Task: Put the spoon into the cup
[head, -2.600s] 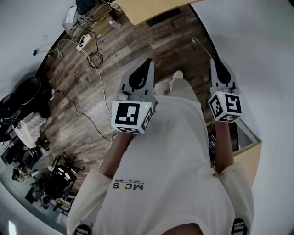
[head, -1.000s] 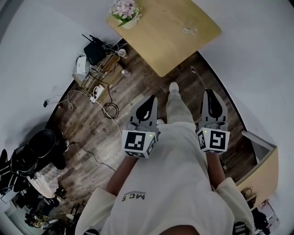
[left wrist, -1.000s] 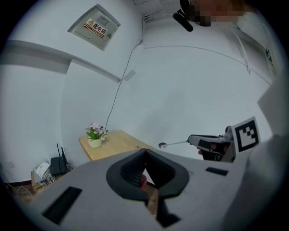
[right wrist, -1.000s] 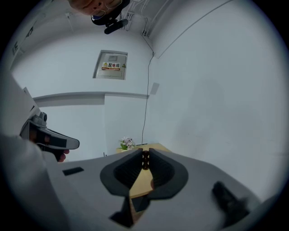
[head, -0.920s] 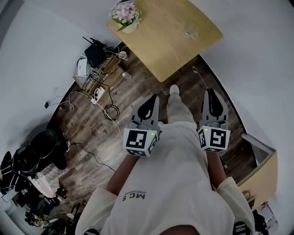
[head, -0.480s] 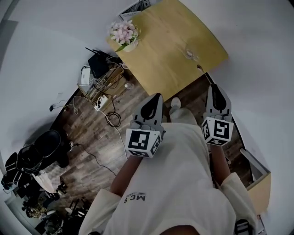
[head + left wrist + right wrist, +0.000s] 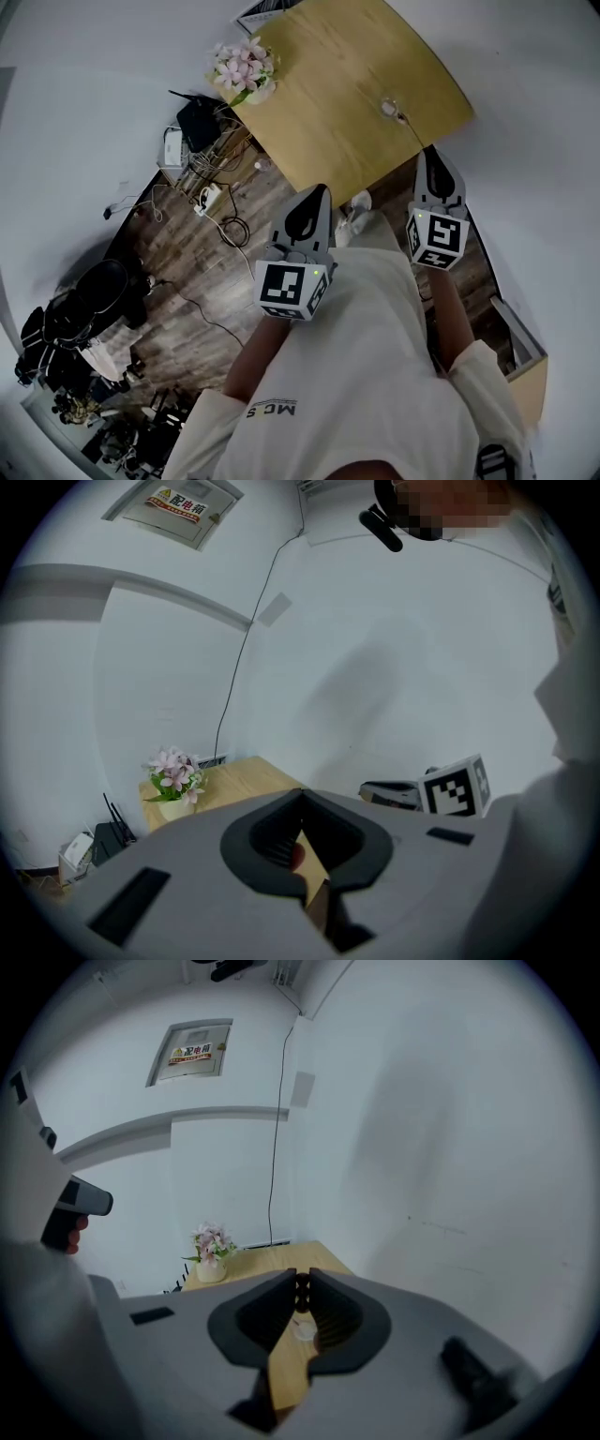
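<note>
A small clear cup (image 7: 388,107) stands on the wooden table (image 7: 328,103), near its right edge. A thin pale thing beside it looks like the spoon (image 7: 404,119), but it is too small to be sure. My left gripper (image 7: 316,191) is held over the floor, just short of the table's near edge, jaws together and empty. My right gripper (image 7: 431,151) points at the table's near right corner, a little short of the cup, also shut and empty. In the right gripper view the cup (image 7: 303,1330) shows low between the jaws of the right gripper (image 7: 302,1280).
A pot of pink flowers (image 7: 242,71) stands at the table's far left corner. Cables and a black router (image 7: 199,120) lie on the wood floor left of the table. White walls close in on the right. A wooden cabinet (image 7: 517,361) stands behind me to the right.
The person has walked toward the table: it has come from the top edge to just ahead of both grippers. Both grippers stay shut, now nearer the cup.
</note>
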A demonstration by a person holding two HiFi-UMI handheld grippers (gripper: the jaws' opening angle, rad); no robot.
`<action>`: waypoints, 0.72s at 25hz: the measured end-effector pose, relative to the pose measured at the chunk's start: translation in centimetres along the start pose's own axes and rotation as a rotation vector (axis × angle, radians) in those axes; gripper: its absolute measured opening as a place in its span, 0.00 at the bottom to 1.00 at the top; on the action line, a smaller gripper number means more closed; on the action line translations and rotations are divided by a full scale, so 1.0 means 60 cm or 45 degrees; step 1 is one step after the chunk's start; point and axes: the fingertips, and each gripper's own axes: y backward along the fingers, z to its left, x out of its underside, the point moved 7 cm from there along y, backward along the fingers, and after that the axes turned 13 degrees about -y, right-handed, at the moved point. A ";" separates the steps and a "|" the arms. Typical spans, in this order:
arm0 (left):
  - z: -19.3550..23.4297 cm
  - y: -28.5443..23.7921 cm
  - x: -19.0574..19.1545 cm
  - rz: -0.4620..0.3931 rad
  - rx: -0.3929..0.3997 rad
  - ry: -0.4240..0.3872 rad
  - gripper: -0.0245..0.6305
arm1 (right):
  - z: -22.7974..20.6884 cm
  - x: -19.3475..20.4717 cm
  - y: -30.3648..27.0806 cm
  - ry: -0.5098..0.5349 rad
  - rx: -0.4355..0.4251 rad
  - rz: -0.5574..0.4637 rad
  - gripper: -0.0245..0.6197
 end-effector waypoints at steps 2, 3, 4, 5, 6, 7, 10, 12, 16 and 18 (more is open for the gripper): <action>0.000 -0.009 0.005 0.023 -0.002 0.005 0.05 | -0.007 0.009 -0.022 -0.015 0.002 0.028 0.12; 0.003 -0.015 0.007 0.032 -0.001 0.003 0.05 | -0.010 0.012 -0.033 -0.022 0.003 0.040 0.13; 0.006 -0.022 0.010 0.042 0.002 0.000 0.05 | -0.012 0.016 -0.044 -0.026 0.004 0.050 0.12; 0.009 -0.028 0.013 0.054 0.005 -0.002 0.05 | -0.014 0.020 -0.054 -0.027 0.005 0.059 0.13; 0.012 -0.032 0.017 0.066 0.008 -0.001 0.05 | -0.015 0.024 -0.062 -0.025 0.007 0.067 0.13; 0.014 -0.036 0.020 0.078 0.008 0.003 0.05 | -0.015 0.028 -0.069 -0.023 0.009 0.077 0.13; 0.020 -0.050 0.027 0.106 0.005 0.016 0.05 | -0.019 0.042 -0.092 -0.023 0.015 0.108 0.12; 0.026 -0.065 0.034 0.121 0.004 0.029 0.05 | -0.023 0.055 -0.114 -0.027 0.018 0.131 0.13; 0.031 -0.084 0.046 0.151 0.010 0.055 0.05 | -0.029 0.081 -0.151 -0.023 0.019 0.190 0.13; 0.031 -0.089 0.053 0.169 0.014 0.065 0.05 | -0.031 0.092 -0.166 -0.025 0.021 0.218 0.13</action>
